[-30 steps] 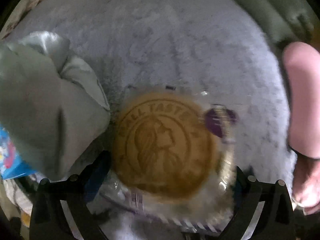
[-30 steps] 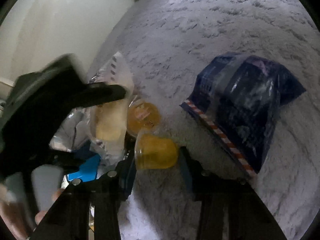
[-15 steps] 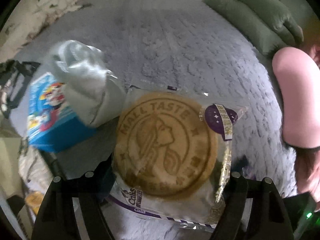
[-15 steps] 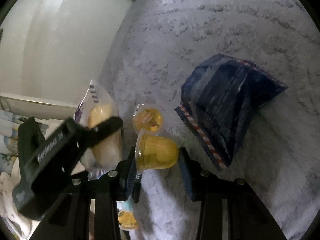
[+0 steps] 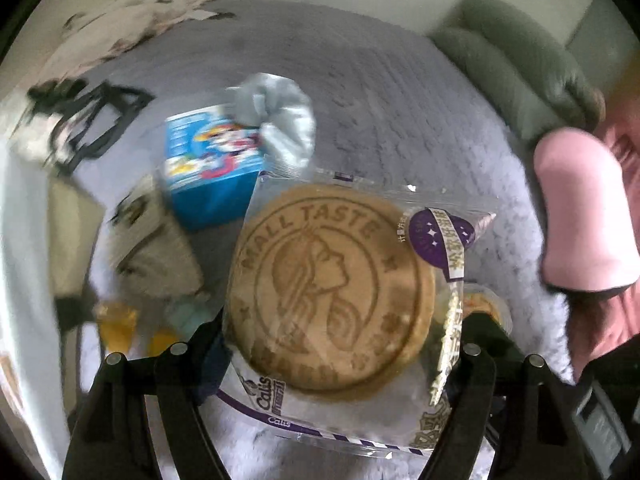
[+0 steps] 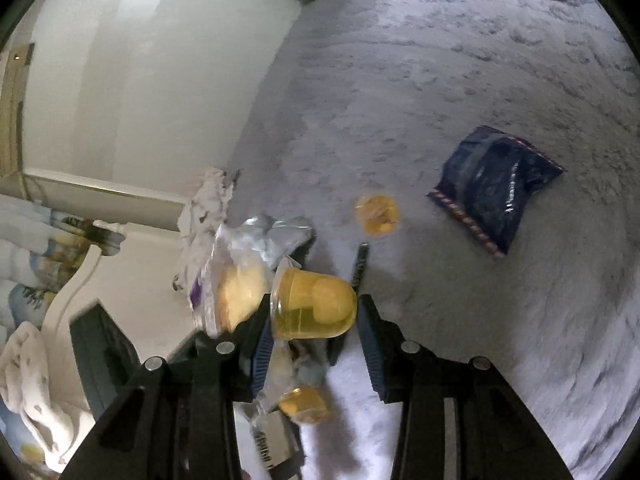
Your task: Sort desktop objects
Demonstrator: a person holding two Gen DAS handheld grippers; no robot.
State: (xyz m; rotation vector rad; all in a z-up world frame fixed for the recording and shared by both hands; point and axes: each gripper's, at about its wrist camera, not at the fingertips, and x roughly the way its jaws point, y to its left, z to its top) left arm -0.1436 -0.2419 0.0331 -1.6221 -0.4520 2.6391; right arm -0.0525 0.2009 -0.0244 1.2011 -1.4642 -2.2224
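My left gripper (image 5: 340, 344) is shut on a wrapped round biscuit (image 5: 332, 300) in clear plastic with a purple label, held above the grey carpet. My right gripper (image 6: 312, 316) is shut on a yellow jelly cup (image 6: 314, 306), held on its side above the floor. A second jelly cup (image 6: 378, 214) lies on the carpet ahead of it. A dark blue snack bag (image 6: 496, 188) lies further right. The wrapped biscuit also shows in the right wrist view (image 6: 236, 292), left of the cup.
A blue cartoon box (image 5: 212, 172) and a silver foil bag (image 5: 280, 120) lie on the carpet (image 5: 400, 100) beyond the biscuit. More jelly cups (image 5: 116, 324) sit lower left. A green cushion (image 5: 520, 60) and a pink-sleeved arm (image 5: 580, 208) are at right. A white wall (image 6: 160, 80) borders the left.
Both grippers have risen from the carpet with their loads. The blue box and foil bag now look smaller and farther away, and the dark snack bag has receded to the right.
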